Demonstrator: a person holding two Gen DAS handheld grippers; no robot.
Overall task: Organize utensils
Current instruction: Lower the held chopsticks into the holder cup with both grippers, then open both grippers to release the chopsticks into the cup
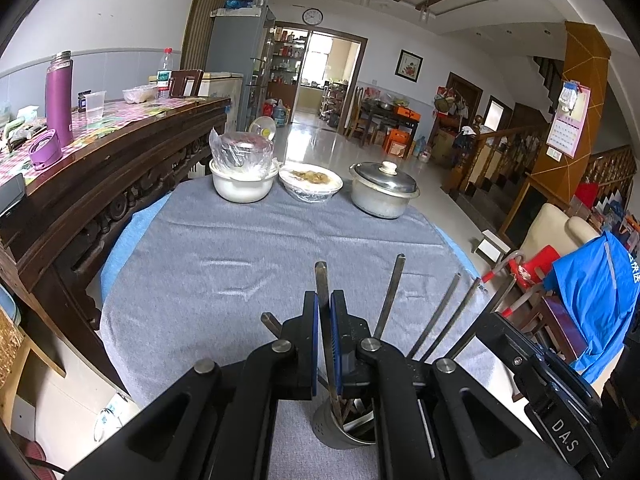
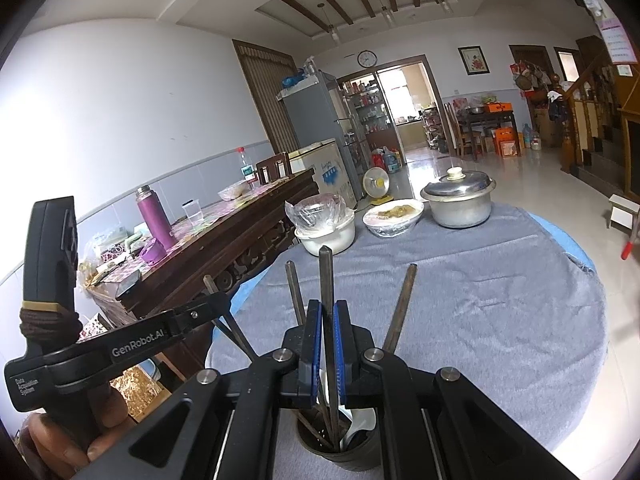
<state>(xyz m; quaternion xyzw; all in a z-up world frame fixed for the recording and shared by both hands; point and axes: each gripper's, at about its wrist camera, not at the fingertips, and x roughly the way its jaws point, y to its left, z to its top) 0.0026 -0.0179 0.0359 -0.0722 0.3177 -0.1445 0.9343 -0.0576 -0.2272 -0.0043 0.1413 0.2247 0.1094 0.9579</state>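
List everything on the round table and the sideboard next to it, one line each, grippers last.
Utensil holder: one, perforated metal, near table edge, under the left gripper.
Chopsticks: several, dark, standing in the holder, fanned out.
White spoon: one, inside the holder.
Lidded pot: one, silver, far right of table.
Covered dish: one, white, plastic-wrapped, far middle.
White bowl: one, holding a plastic-wrapped container, far left.
Table cloth: one, grey, over the round table.
Thermos: one, purple, on the sideboard; its lid beside it.
Water bottle: one, clear, red cap, sideboard.
Left gripper: jaws shut on one chopstick.
Right gripper: jaws shut on one chopstick.
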